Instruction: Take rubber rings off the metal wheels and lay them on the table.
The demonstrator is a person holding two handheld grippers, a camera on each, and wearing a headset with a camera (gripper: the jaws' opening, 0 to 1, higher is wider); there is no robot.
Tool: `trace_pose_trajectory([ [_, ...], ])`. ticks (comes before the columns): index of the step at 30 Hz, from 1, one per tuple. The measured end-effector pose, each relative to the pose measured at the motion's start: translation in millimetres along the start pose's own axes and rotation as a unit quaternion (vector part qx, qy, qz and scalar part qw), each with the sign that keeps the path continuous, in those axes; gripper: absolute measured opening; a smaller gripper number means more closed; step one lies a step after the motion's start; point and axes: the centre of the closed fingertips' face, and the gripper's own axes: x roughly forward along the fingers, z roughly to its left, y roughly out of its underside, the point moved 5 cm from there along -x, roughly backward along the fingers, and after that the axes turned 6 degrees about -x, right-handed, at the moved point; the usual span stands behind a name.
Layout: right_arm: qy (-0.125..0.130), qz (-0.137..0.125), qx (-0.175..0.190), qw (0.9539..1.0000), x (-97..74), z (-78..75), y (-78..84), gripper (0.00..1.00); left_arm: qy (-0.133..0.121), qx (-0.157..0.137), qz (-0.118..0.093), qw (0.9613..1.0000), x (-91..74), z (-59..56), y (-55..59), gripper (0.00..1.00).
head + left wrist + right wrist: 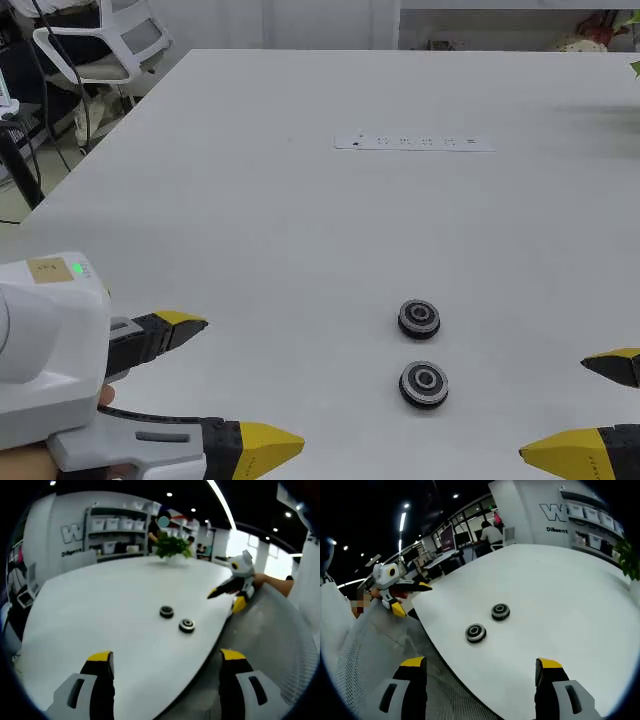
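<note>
One metal wheel (419, 318) lies flat on the white desk (300, 220), low and right of centre in the head view. A second wheel (424, 384) lies just below it, apart. Both wear black rubber rings (404, 386).

The white table (250, 200) carries a far black-ringed metal wheel (419, 318) and a near wheel (424, 384) just beside it. A flat white strip (413, 143) lies beyond.

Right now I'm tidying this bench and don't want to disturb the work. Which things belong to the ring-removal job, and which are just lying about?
Part of the job:
- far wheel
- near wheel
- left gripper, open
- right gripper, open

Just lying about:
- white power strip on the table
- chair beyond the table's corner
- potted plant
</note>
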Motion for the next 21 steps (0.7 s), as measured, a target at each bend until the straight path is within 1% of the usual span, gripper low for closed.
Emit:
trace_pose_trajectory([
  [4,-0.002,0.002,0.001,1.0,0.4,0.3,0.7,0.88,0.0,-0.003,-0.003,1.0,0.1,0.6,-1.0,0.86],
  [11,-0.001,0.003,0.002,1.0,0.5,-0.2,0.7,0.88,0.005,-0.001,0.0,1.0,1.0,-0.4,-0.2,0.87],
  [15,-0.002,0.005,0.001,1.0,0.8,0.1,1.3,0.87,0.004,-0.003,-0.001,1.0,0.8,-0.1,-0.6,0.86],
  [21,0.0,0.003,0.002,1.0,0.6,-0.8,1.0,0.87,0.005,0.001,0.003,1.0,1.1,-0.7,0.8,0.86],
])
